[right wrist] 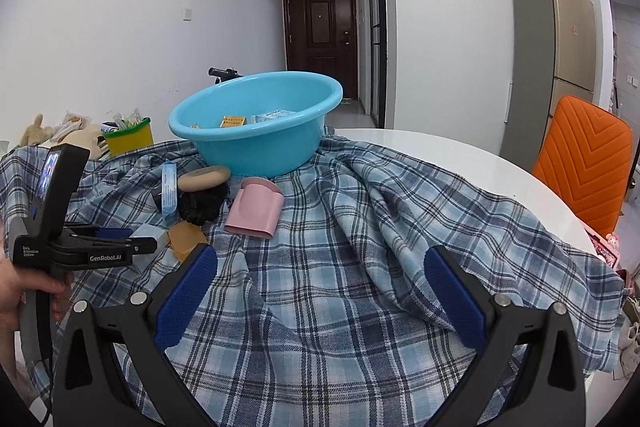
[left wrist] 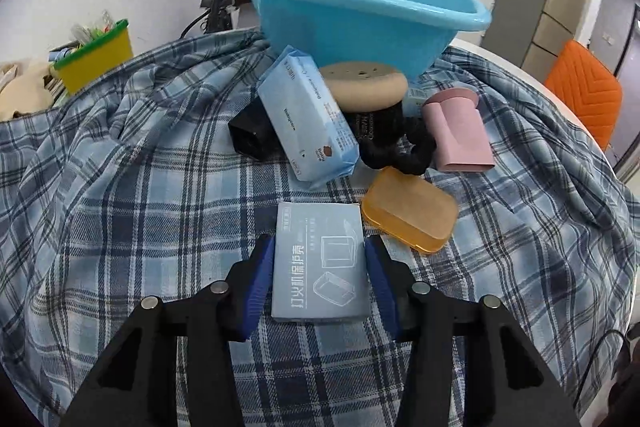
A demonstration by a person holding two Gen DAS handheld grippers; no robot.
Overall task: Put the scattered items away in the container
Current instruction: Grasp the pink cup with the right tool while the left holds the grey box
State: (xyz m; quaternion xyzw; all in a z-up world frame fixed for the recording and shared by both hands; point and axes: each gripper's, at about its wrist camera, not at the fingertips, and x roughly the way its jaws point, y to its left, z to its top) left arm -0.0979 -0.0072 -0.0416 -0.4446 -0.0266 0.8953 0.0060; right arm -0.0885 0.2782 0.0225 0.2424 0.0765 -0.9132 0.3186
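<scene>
Presently the left gripper (left wrist: 320, 275) straddles the grey-blue lighter-case box (left wrist: 320, 263), which lies flat on the plaid cloth (left wrist: 120, 195). One blue pad stands at each long side of the box; whether the pads touch it yet cannot be told, so the grip is judged unconfirmed. The box's long axis runs straight ahead along the fingers, toward the blue basin (left wrist: 352, 15) directly beyond the jaws.

Ahead of the jaws and short of the basin lie the remaining items: an orange soap case (left wrist: 410, 217) just ahead-right of the box, a wet-wipes pack (left wrist: 306, 119), a black hair scrunchie (left wrist: 400, 147), a tan sponge puff (left wrist: 366, 85) and a pink cup (left wrist: 458, 131) on its side.

The right gripper (right wrist: 320, 291) hangs wide open over bare cloth, holding nothing, with every item ahead and to its left. The left gripper is plainly the nearer.

Judgement: the next move is closing on the box's short width, lifting, and carrying forward over the basin rim. The basin already holds some small boxes.
</scene>
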